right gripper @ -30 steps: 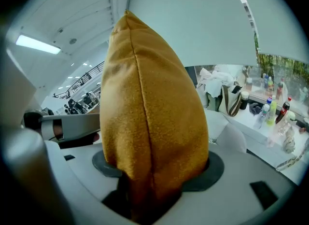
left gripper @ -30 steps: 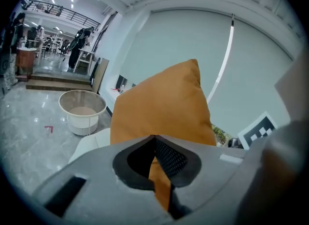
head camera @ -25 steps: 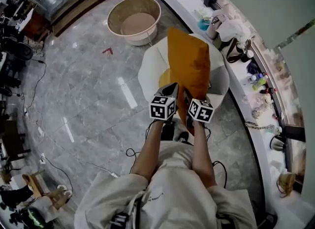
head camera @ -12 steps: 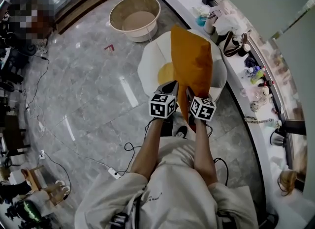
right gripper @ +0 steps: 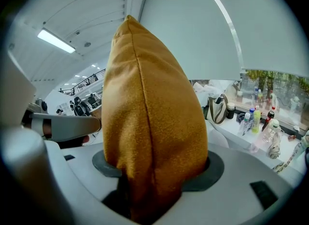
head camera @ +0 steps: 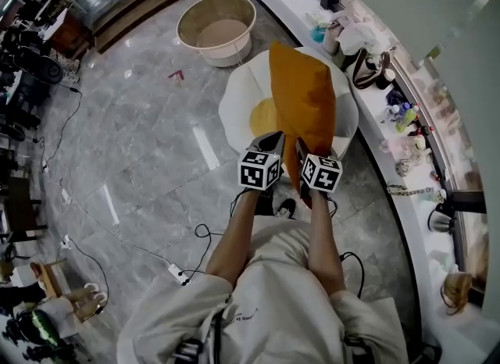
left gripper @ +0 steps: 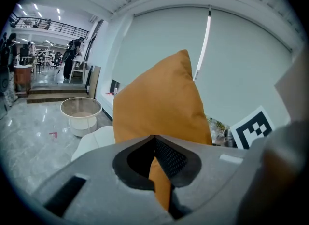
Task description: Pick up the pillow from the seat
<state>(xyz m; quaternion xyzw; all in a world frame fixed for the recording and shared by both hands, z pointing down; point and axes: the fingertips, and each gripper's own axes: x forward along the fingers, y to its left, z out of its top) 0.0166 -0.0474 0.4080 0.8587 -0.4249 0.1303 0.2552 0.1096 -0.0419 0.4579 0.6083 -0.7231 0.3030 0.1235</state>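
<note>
Upright over the seat (head camera: 234,108), pillow (head camera: 303,101), lower edge tight in left gripper (head camera: 274,139) and right gripper (head camera: 300,148).

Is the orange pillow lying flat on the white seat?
No, the pillow stands upright over the seat, its lower edge clamped by the left tool and the right tool.

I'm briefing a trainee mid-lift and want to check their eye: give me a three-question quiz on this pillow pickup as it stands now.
1. True or false: the pillow lies flat on the seat.
2. Which grips the pillow: A, left tool only; B, right tool only; C, both?
3. Fill in: the round tub stands on the ____.
Key: 1 false; 2 C; 3 floor.
</note>
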